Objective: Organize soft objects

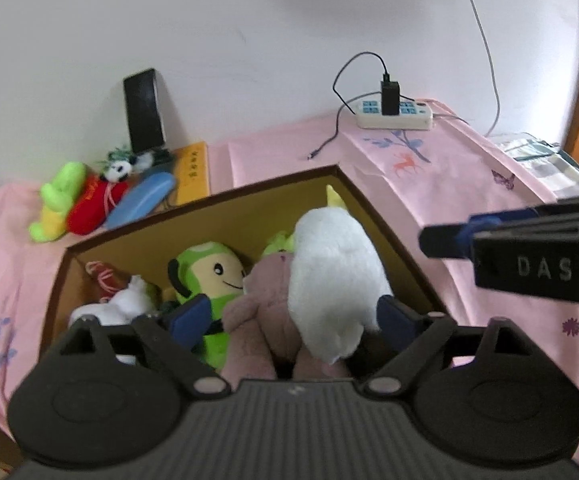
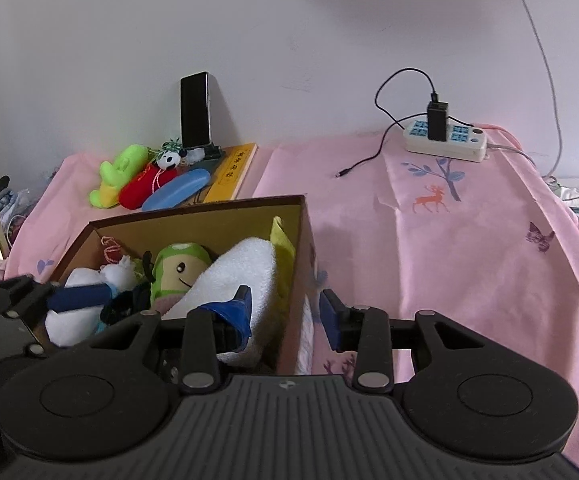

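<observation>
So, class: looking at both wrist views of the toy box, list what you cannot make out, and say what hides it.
- Pink plush, left wrist view: lower body hidden behind the left gripper body; the white plush covers its right side.
- Cardboard box floor, both views: buried under toys.
- Yellow book lettering, right wrist view: too small to read.
- Green-faced doll, right wrist view: body hidden by the white plush.

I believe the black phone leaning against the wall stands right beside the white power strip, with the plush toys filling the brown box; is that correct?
Not quite: the phone stands by the loose plush pile, well apart from the power strip, as the right wrist view shows. The box does hold plush toys.
</observation>
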`<state>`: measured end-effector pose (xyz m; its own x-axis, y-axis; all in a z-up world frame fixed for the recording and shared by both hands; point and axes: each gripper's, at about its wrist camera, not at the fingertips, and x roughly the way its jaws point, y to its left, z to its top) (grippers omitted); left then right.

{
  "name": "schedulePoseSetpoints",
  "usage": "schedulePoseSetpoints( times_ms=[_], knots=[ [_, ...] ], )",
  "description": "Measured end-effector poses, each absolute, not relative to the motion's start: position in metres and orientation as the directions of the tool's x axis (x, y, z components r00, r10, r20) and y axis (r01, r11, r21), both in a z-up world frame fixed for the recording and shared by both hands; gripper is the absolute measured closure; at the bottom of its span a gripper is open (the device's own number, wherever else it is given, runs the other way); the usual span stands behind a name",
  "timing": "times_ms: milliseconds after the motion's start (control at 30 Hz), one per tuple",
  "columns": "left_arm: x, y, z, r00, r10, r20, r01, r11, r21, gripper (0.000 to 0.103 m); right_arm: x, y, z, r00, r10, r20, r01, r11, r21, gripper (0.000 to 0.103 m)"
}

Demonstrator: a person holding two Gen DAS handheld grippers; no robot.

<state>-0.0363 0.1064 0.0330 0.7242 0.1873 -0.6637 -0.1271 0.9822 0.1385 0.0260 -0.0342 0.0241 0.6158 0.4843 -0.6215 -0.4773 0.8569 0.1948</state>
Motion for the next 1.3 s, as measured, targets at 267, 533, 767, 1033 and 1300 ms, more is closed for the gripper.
schedulePoseSetpoints(
  times_ms=[267,533,767,1033,1300],
  knots=[
    [-0.04,0.056,0.037,0.716,0.192,-0.671,-0.121,0.981,0.152,0.01,0.016,-0.082,0.021,0.618,0.44,-0.652,-0.437,0.881,0.18,0.082],
    [-0.038,-0.009,0.028,0.706,0.155,-0.691,-0.046,0.984,0.173,0.01,0.008,-0.135,0.013,0.629,0.382,-0.677,-0.378,0.911,0.164,0.082],
    [-0.037,-0.049,0.017,0.688,0.128,-0.714,0.005,0.984,0.181,0.01,0.002,-0.171,0.004,0.627,0.342,-0.7,-0.339,0.929,0.151,0.082],
    [-0.042,-0.05,0.018,0.67,0.164,-0.724,-0.053,0.983,0.173,0.01,-0.005,-0.175,0.001,0.623,0.348,-0.701,-0.359,0.923,0.14,0.082],
    [-0.059,0.005,0.037,0.674,0.281,-0.683,-0.231,0.959,0.165,0.01,-0.003,-0.132,0.017,0.625,0.408,-0.665,-0.424,0.893,0.149,0.082]
  ],
)
